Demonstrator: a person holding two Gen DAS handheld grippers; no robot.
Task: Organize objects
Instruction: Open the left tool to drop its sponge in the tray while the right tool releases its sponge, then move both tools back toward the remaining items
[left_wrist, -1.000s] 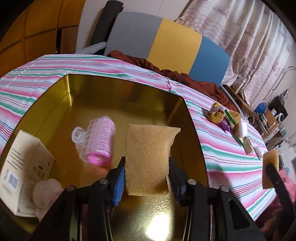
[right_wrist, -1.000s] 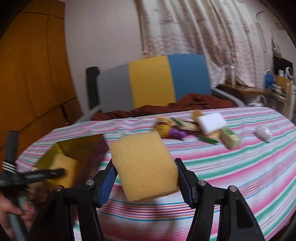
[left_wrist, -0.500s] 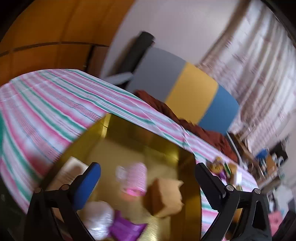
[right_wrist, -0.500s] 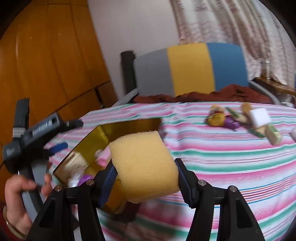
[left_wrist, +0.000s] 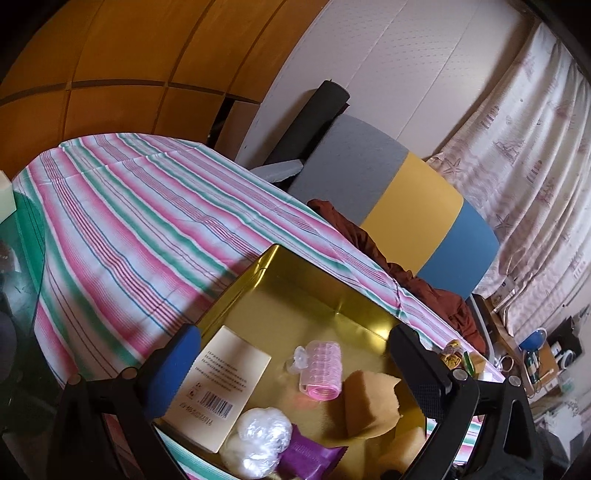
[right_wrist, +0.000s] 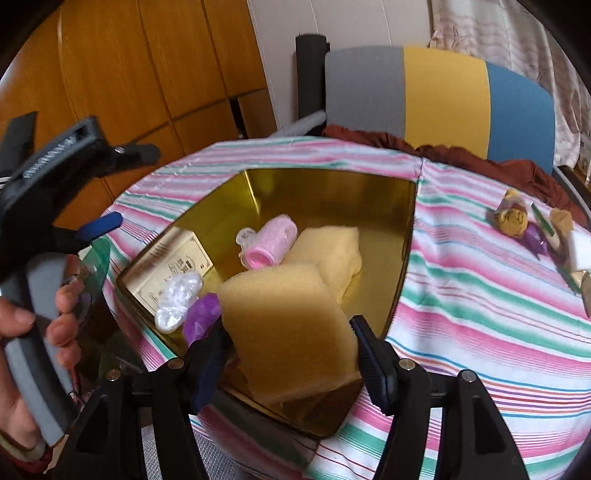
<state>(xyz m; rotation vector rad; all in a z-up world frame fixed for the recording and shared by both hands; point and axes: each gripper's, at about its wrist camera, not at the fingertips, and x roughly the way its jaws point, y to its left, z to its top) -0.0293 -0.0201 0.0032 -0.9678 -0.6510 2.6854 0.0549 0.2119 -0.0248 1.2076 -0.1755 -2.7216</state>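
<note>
Five things already lay in the gold tin (right_wrist: 332, 192) — box (right_wrist: 173, 266), roller (right_wrist: 271, 242), wad (right_wrist: 179, 297), purple packet (right_wrist: 201, 319) and one sponge (right_wrist: 332, 254). The right gripper (right_wrist: 291, 360), jaws just widening, carried a second sponge (right_wrist: 288, 328) over the tin's near edge. The left gripper (left_wrist: 295, 363) hung wide apart and empty — a small pile (right_wrist: 535, 229) right of the tin remained.

A grey, yellow and blue chair back (right_wrist: 439, 96) stands between orange wooden panelling (right_wrist: 122, 74) and patterned curtains (left_wrist: 528, 155).
</note>
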